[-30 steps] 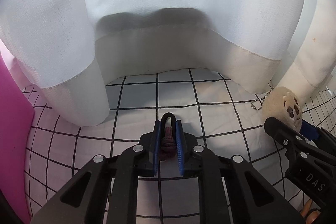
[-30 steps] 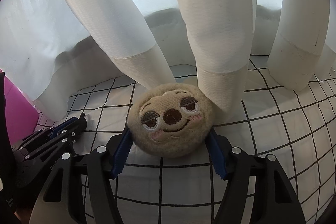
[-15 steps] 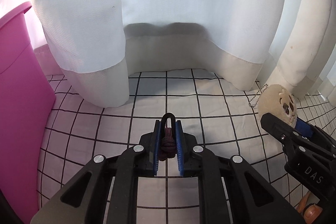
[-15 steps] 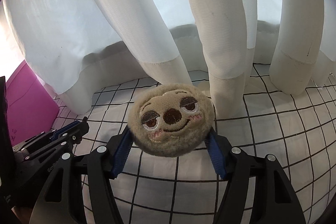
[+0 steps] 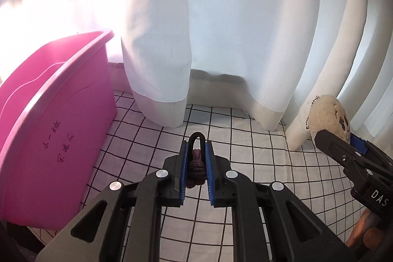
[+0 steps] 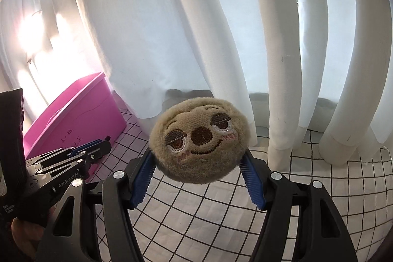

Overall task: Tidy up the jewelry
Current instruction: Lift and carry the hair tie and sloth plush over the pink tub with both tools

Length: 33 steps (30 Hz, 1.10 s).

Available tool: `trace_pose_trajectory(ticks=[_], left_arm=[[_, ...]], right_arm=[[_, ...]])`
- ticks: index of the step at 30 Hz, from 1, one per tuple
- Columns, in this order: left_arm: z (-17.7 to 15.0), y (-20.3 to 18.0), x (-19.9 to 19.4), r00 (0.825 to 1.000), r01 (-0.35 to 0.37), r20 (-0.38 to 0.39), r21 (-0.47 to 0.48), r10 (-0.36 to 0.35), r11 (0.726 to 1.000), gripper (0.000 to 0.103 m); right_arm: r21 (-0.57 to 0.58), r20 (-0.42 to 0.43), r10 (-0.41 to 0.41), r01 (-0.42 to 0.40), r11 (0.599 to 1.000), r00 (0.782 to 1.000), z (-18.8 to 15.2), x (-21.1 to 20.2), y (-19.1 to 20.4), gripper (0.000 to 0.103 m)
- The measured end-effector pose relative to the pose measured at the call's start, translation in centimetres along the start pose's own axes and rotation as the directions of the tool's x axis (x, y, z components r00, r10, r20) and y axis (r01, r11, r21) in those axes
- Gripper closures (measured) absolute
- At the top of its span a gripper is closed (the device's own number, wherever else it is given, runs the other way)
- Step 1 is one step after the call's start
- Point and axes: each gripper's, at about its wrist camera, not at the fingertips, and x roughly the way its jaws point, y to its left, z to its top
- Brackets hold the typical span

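Since a second ago: both grippers have risen off the checked cloth (image 5: 258, 161) and swung left, so the pink bin (image 5: 49, 119), barely a sliver at the left edge before, now fills the space to the left of our left jaws.
Left gripper (image 5: 196, 163): jaws nearly closed, pinching a dark red knotted hair tie (image 5: 195, 170); its black loop pokes out beyond the tips.
Right gripper (image 6: 196, 178): jaws wide apart, clamped on either side of the plush sloth keychain (image 6: 200, 139), face toward the camera; its ball chain (image 5: 310, 112) hangs behind it in the left view.
Surroundings: white curtain (image 5: 221, 28) straight ahead of both pairs of jaws.
Step in hand: we judge this the carry, both items lifted and heading for the bin.
Next move: we need to bring the left jaws over the bin's rim, well clear of its near wall, then release; the plush follows after.
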Motion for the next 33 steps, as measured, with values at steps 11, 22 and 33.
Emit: trace_pose_trajectory(ticks=[11, 22, 33], left_arm=[[0.8, 7.4, -11.5, 0.962, -0.208, 0.131, -0.22, 0.24, 0.953, 0.089], [2.8, 19.0, -16.5, 0.904, -0.353, 0.107, -0.361, 0.415, 0.863, 0.089], [3.3, 28.0, -11.9, 0.932, -0.344, -0.032, -0.386, 0.361, 0.856, 0.089]], right_arm=[[-0.229, 0.017, 0.316, -0.304, 0.925, 0.949, 5.6, -0.9, 10.1, 0.039], [-0.322, -0.052, 0.454, -0.445, 0.836, 0.89, 9.3, 3.0, 22.4, 0.039], [-0.316, -0.244, 0.41, -0.472, 0.823, 0.879, 8.7, 10.3, 30.2, 0.039]])
